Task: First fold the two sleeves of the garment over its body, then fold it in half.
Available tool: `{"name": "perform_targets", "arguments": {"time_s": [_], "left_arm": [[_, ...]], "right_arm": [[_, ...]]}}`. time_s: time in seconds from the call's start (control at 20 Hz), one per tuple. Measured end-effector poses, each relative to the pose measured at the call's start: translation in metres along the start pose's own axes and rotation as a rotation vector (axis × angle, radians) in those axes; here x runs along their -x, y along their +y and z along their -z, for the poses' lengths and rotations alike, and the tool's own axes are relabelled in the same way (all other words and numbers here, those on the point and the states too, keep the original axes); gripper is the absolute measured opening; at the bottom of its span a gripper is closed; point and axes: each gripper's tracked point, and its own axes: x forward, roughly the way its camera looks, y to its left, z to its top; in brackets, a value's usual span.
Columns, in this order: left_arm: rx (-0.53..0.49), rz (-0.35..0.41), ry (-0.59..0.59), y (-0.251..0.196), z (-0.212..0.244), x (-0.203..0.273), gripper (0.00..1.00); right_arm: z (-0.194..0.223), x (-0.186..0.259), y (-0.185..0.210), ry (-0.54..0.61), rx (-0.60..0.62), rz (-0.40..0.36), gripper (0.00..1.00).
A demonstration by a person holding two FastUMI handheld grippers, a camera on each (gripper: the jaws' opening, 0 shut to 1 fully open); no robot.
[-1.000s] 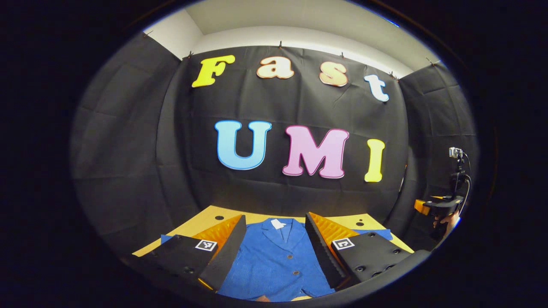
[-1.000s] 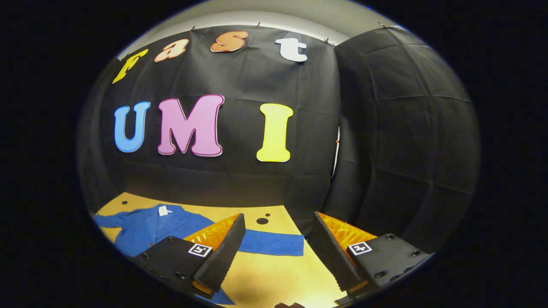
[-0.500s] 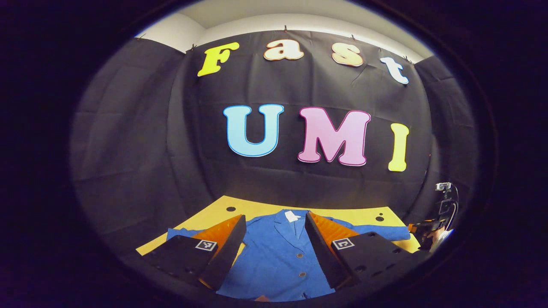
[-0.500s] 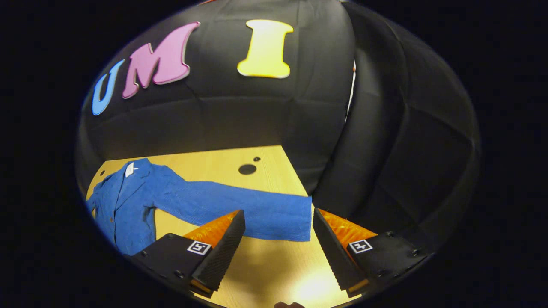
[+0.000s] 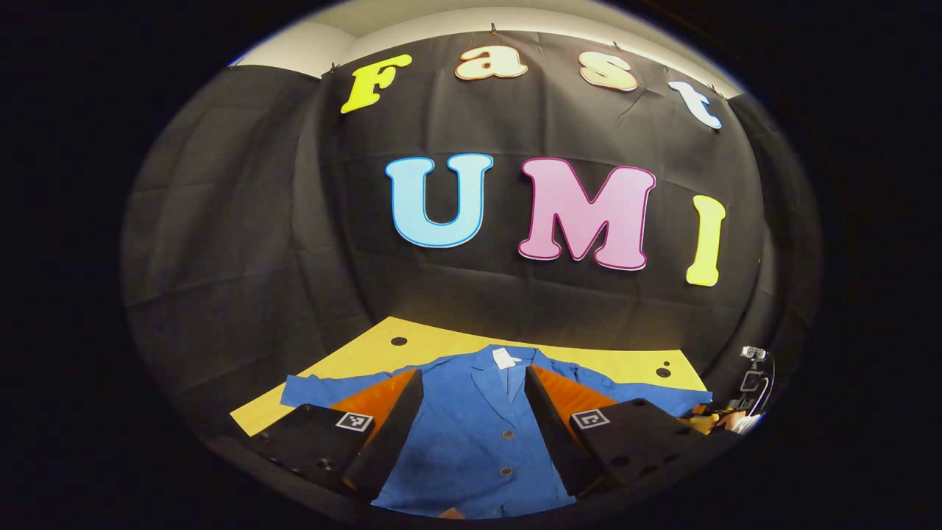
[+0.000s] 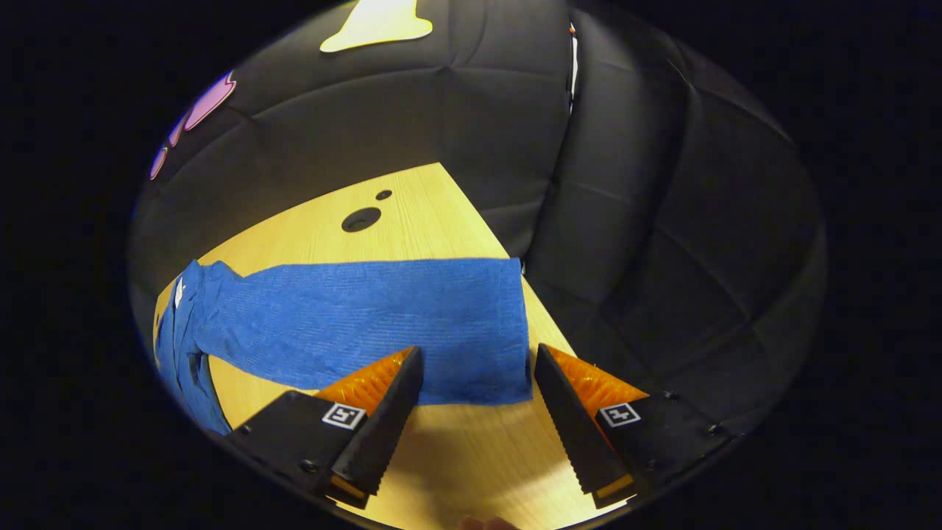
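A blue buttoned jacket (image 5: pixel 475 434) lies flat on the wooden table (image 5: pixel 368 353), collar at the far side, both sleeves spread sideways. My left gripper (image 5: pixel 471 383) is open above the jacket's front, nothing between its fingers. In the right gripper view, one blue sleeve (image 6: pixel 368 316) stretches across the table, its cuff end at the table's right edge. My right gripper (image 6: pixel 478 361) is open, hanging just above that cuff end with the cloth's near edge between the fingertips. The other gripper (image 5: pixel 736 416), with a hand on it, shows small at the far right of the left gripper view.
The table (image 6: pixel 456 449) has round holes (image 6: pixel 360 219) near its far corners. Black cloth walls close in on the far side and on the right, right beside the cuff. Bare wood lies in front of the sleeve.
The right gripper has tilted down and closed in on the sleeve's cuff end, which now sits between its fingertips. The left gripper has tilted down slightly over the jacket's front.
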Motion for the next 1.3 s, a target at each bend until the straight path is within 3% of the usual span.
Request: {"name": "perform_targets", "arguments": {"time_s": [0.15, 0.3, 0.35, 0.5, 0.55, 0.6, 0.65, 0.75, 0.85, 1.3], "left_arm": [[0.003, 0.030, 0.009, -0.014, 0.000, -0.014, 0.80], [-0.002, 0.057, 0.003, -0.022, -0.005, -0.020, 0.80], [-0.010, 0.064, -0.002, -0.023, -0.007, -0.021, 0.80], [-0.022, 0.058, -0.006, -0.013, -0.007, -0.023, 0.80], [-0.017, 0.053, -0.003, -0.010, -0.006, -0.023, 0.80], [-0.012, 0.046, 0.003, -0.005, -0.003, -0.021, 0.80], [-0.007, 0.038, 0.006, 0.001, -0.003, -0.020, 0.80], [0.000, 0.021, 0.009, 0.012, -0.001, -0.017, 0.80], [0.002, 0.003, 0.009, 0.022, 0.001, -0.015, 0.80], [0.022, 0.010, -0.012, 0.049, 0.005, 0.006, 0.80]], "right_arm": [[0.000, 0.004, -0.001, 0.008, -0.018, 0.012, 0.98], [-0.002, 0.007, 0.004, 0.027, -0.048, -0.006, 0.69], [0.001, 0.007, 0.006, 0.037, -0.067, -0.008, 0.45], [-0.004, 0.005, 0.014, 0.032, -0.140, -0.014, 0.40], [-0.004, 0.006, 0.014, 0.035, -0.143, -0.005, 0.00], [-0.004, 0.003, 0.013, 0.033, -0.139, 0.003, 0.19], [-0.004, 0.005, 0.013, 0.036, -0.135, 0.004, 0.08], [-0.005, 0.007, 0.012, 0.022, -0.116, 0.018, 0.08], [-0.002, 0.009, 0.019, 0.024, -0.099, 0.018, 0.01], [-0.045, 0.054, 0.056, -0.137, -0.102, -0.026, 0.01]]}}
